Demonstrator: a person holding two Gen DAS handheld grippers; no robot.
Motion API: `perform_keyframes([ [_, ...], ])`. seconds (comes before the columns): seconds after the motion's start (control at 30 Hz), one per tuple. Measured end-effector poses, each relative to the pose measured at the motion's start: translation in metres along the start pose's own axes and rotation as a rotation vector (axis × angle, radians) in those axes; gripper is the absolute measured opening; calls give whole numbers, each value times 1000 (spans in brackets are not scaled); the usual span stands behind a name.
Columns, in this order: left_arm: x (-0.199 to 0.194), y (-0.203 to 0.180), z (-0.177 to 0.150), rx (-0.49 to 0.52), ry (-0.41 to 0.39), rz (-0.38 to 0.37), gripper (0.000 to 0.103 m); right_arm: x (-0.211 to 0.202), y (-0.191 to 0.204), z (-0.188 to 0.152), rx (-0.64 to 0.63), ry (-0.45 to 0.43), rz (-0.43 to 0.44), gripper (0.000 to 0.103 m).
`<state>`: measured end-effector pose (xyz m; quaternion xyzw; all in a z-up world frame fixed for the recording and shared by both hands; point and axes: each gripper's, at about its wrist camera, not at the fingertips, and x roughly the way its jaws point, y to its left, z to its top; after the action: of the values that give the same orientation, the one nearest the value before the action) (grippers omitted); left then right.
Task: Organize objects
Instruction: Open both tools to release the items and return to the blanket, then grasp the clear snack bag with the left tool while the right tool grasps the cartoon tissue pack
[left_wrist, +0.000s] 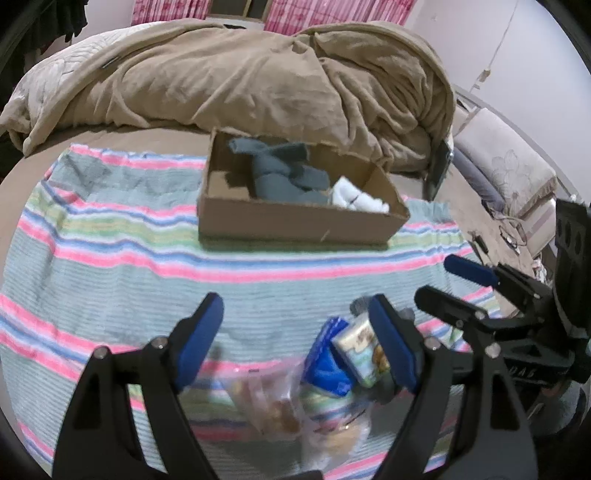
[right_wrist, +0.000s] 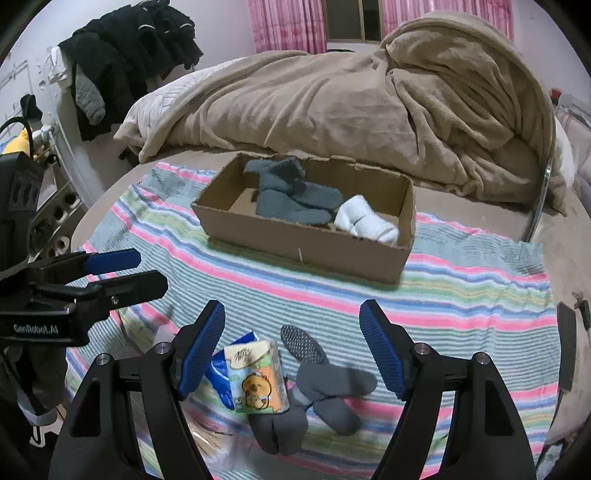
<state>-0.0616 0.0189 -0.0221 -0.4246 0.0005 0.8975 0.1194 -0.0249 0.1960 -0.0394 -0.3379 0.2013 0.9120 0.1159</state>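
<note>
A cardboard box (left_wrist: 295, 221) (right_wrist: 306, 247) stands on the striped towel and holds grey socks (right_wrist: 295, 199) and a white sock (right_wrist: 365, 221). Near me lie a tissue pack with a bear print (right_wrist: 258, 376) (left_wrist: 364, 350), a blue packet (left_wrist: 327, 362) (right_wrist: 218, 369), a clear snack bag (left_wrist: 280, 410) and grey socks (right_wrist: 325, 391). My left gripper (left_wrist: 295, 339) is open and empty above the snack bag and blue packet. My right gripper (right_wrist: 291, 343) is open and empty above the grey socks and tissue pack. Each gripper shows in the other's view.
The striped towel (right_wrist: 461, 295) lies on a bed. A rumpled beige blanket (right_wrist: 369, 92) is heaped behind the box. Dark clothes (right_wrist: 129, 48) hang at the far left. A sofa (left_wrist: 509, 162) stands at the right.
</note>
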Motion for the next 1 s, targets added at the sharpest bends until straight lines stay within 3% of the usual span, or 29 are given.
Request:
perform_keyframes([
  [0.6,19,17,-55,-34,129,45,85,16,19,-35,-30,86,25,78],
  [1.0,41,20,-73,-49,194,57,85,38,24,-50,-38,139,41,78],
])
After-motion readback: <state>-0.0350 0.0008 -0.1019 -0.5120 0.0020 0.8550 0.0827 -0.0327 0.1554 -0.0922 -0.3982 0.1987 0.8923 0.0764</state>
